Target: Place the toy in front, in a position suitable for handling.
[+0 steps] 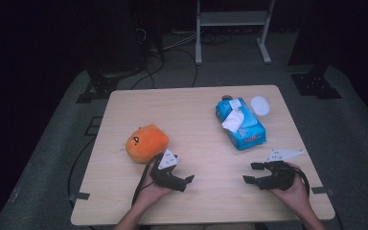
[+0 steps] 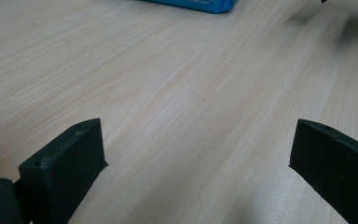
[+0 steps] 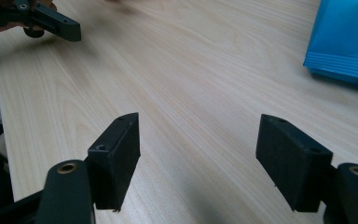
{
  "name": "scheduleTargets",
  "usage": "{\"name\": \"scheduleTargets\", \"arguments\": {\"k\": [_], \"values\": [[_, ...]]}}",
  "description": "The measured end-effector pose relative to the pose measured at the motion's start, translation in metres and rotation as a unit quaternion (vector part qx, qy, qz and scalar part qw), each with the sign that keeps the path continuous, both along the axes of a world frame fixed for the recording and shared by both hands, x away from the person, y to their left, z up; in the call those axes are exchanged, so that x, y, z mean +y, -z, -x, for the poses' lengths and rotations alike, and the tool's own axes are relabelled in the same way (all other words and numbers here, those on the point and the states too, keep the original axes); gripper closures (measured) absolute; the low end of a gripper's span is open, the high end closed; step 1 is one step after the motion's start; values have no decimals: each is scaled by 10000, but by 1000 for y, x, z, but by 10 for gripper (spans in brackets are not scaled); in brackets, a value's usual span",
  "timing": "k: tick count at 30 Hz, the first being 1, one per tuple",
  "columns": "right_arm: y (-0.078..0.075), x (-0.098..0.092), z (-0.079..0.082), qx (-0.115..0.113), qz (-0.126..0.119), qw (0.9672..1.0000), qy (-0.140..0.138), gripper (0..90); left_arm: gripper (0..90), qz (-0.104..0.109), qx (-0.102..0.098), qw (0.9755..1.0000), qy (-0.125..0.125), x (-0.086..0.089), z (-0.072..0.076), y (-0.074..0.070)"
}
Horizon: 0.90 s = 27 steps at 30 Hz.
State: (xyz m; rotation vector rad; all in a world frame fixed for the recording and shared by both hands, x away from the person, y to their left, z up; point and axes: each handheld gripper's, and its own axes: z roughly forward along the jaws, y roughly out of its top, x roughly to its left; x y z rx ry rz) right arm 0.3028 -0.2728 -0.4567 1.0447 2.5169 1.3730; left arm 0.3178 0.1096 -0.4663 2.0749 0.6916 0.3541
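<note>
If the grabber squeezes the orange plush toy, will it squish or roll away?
The plush looks soft and rounded, so it would probably squish between the fingers, not stay stiff. It seems light for its size. A push might make it tumble, though its fuzzy cloth likely grips the table and stops it sliding far.

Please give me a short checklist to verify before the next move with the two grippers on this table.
1. Left gripper jaws open, nothing between them: ok.
2. Right gripper jaws open, nothing between them: ok.
3. Orange plush toy lies free on the table, next to the left gripper: ok.
4. Blue wet-wipes pack has a wipe sticking out: ok.
5. Whether the white round lid touches the pack: cannot tell.
</note>
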Motion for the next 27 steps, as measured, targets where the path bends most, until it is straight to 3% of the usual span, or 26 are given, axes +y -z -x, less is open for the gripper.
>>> {"name": "scheduleTargets", "arguments": {"k": [10,15,18,20,27], "values": [[1,-2,-1,-36,-63,10000,58,283,36,136,-20,9998,126,-2,0,-12],[0,-3,1,-96,-43,9999,112,274,35,74,-307,9994,165,-1,1,-30],[0,-6,1,-104,-92,9997,189,272,35,192,-343,9992,122,5,-4,-41],[0,-7,1,-100,-144,9996,221,272,35,151,-447,9989,55,12,-8,-48],[0,-7,-1,-57,-72,9997,215,267,35,286,-651,9971,-287,43,-21,-69]]}}
